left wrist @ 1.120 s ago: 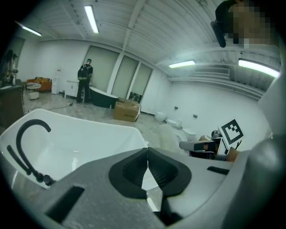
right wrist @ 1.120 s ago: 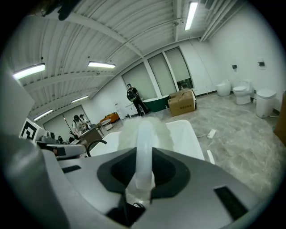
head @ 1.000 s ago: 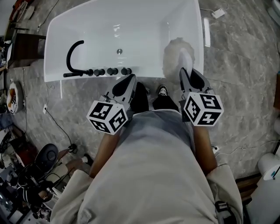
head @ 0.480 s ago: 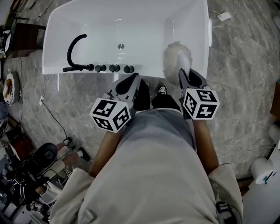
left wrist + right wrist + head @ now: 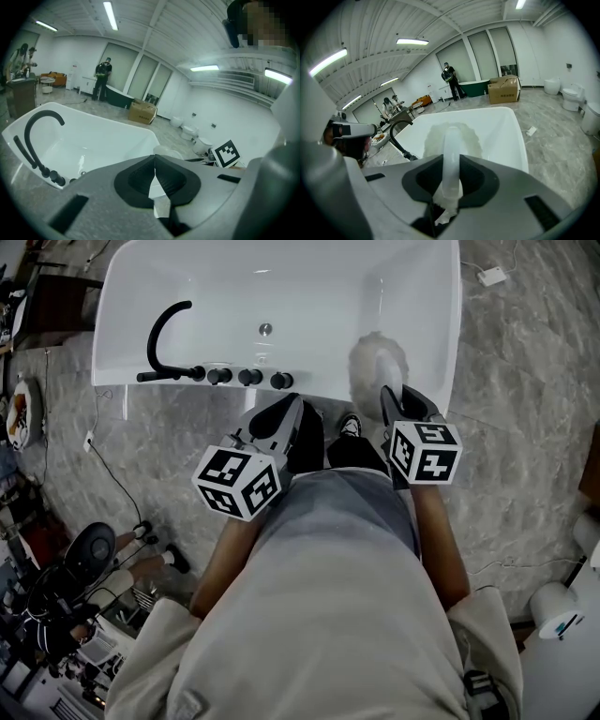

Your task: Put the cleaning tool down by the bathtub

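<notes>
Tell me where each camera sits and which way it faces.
Head view: on the person's head, looking steeply down at the bathtub and floor; torso, forearms, left gripper and right gripper show.
Left gripper view: on the left gripper, looking along its shut, empty fingers across the bathtub into the room.
Right gripper view: on the right gripper, looking along fingers clamped on the cleaning tool, into the bathtub.
Shared: all three show the bathtub and black faucet.
</notes>
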`<state>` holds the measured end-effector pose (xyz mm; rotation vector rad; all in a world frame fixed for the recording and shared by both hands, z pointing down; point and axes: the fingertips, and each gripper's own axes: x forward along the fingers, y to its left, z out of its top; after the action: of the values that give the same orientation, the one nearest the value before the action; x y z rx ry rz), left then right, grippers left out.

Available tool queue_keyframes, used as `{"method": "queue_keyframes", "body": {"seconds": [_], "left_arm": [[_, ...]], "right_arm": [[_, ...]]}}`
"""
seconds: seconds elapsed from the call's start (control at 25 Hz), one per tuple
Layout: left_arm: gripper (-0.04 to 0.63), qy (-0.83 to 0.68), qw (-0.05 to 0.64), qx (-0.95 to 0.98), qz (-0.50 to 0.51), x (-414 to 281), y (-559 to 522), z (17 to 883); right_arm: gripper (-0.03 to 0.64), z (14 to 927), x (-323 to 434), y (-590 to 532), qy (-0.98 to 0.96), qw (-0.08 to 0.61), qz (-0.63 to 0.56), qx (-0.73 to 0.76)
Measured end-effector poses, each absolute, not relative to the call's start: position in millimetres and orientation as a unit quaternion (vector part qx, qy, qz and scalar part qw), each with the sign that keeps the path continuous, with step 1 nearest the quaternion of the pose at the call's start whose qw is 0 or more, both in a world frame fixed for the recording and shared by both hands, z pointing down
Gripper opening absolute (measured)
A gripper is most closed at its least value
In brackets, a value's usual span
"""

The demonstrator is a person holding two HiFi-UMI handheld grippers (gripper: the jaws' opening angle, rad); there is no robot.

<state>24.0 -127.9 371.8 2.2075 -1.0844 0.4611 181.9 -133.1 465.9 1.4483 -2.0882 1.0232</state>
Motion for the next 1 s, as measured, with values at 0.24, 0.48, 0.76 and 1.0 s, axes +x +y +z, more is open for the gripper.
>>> {"method": "queue_keyframes", "body": {"seconds": [0.24, 0.48, 0.76, 1.0], "left_arm": [[0.009, -0.413, 0.324, 0.833, 0.174, 20, -124, 377], [0.009, -0.413, 0.326, 0.833, 0.172, 18, -117, 379], [0.009, -0.417, 0.327, 0.831, 0.171, 12, -101, 381], [0.009, -0.418, 0.33, 0.829, 0.17, 13, -90, 383]], "right_arm": [[0.075, 487, 173, -128, -0.744, 0.225, 0.375, 0.506], [0.075, 499, 170, -123, -0.743, 0.239, 0.376, 0.5], [0.075, 514, 167, -109, -0.747, 0.248, 0.38, 0.487], [0.075, 527, 170, -101, -0.743, 0.276, 0.375, 0.48]]}}
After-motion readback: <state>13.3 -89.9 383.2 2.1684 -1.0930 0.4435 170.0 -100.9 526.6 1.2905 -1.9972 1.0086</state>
